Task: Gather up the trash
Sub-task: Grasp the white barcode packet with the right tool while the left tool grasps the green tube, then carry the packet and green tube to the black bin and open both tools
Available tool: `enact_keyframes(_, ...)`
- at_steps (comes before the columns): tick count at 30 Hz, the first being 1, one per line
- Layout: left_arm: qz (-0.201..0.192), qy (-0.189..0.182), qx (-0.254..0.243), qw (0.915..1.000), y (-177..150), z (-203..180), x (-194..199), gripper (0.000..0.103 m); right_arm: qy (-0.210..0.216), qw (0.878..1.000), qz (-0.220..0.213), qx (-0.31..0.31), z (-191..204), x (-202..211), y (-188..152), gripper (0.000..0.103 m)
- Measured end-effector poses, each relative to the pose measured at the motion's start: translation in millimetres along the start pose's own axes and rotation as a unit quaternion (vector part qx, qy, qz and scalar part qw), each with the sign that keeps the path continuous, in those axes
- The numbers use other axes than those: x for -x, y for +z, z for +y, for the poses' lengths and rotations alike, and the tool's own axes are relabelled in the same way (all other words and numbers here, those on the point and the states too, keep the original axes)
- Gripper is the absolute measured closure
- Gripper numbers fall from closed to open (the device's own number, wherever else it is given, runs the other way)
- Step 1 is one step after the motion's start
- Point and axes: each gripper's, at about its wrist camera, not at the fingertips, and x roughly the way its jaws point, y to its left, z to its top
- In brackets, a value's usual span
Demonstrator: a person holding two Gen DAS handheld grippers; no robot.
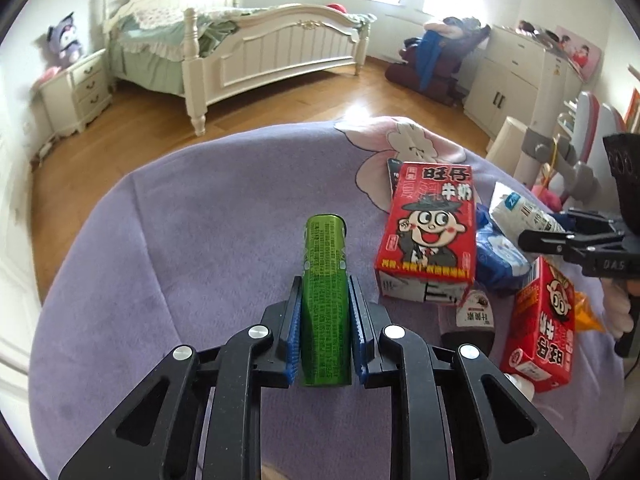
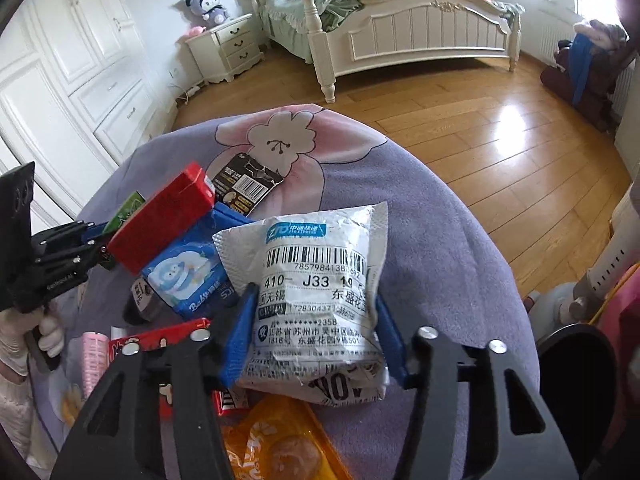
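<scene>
Left wrist view showed the left claw [image 1: 324,320] clamped on a light, stiff green carton [image 1: 324,292]; the right claw [image 2: 314,336] pinched a soft, crinkly parcel bag [image 2: 320,292] at mid-body.

Right gripper [image 2: 316,336] fingers [image 2: 240,336] clamp the white parcel bag [image 2: 320,280].

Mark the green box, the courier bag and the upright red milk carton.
green box [image 1: 324,304]: left wrist view, printed face between the blue pads.
courier bag [image 2: 316,280]: right wrist view, middle of its shipping label.
red milk carton [image 1: 430,220]: left wrist view, cartoon face on its front.
</scene>
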Motion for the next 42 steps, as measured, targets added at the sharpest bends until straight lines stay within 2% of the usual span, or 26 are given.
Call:
enact_keyframes(4,-0.032,0.001,0.015,0.9994,-6.3,-2.4,25.0,0.082,-0.006,1.000,-0.028,-0.001,1.4,13.9,-5.2,0.064)
enact_keyframes(9,-0.083,-0.012,0.029,0.9961,-10.6,-21.7,69.0,0.082,-0.009,0.994,-0.106,0.012,16.1,54.6,-10.2,0.065)
enact_keyframes(14,-0.123,-0.054,0.033,0.9904,-12.6,-63.2,105.4,0.082,-0.012,0.975,-0.215,0.045,37.3,117.2,-31.7,0.065)
enact_keyframes(20,-0.139,-0.089,0.005,0.9863,-8.7,-138.1,114.9,0.082,-0.066,0.959,-0.272,0.037,21.7,157.1,-62.3,0.065)
enact_keyframes(26,-0.122,-0.130,-0.028,0.9836,-5.8,-213.3,97.4,0.082,-0.120,0.954,-0.275,-0.018,-36.4,175.9,-96.4,0.064)
enact_keyframes(32,-0.098,-0.165,-0.065,0.9794,-9.8,-284.8,68.3,0.082,-0.181,0.946,-0.266,-0.042,-71.5,177.0,-136.3,0.064)
enact_keyframes(37,-0.070,-0.177,-0.103,0.9764,-14.8,-329.5,37.3,0.082,-0.205,0.945,-0.246,-0.062,-97.3,168.1,-160.0,0.064)
enact_keyframes(42,-0.054,-0.185,-0.121,0.9738,-14.1,-355.0,13.7,0.082,-0.211,0.948,-0.224,-0.079,-122.1,156.3,-177.9,0.064)
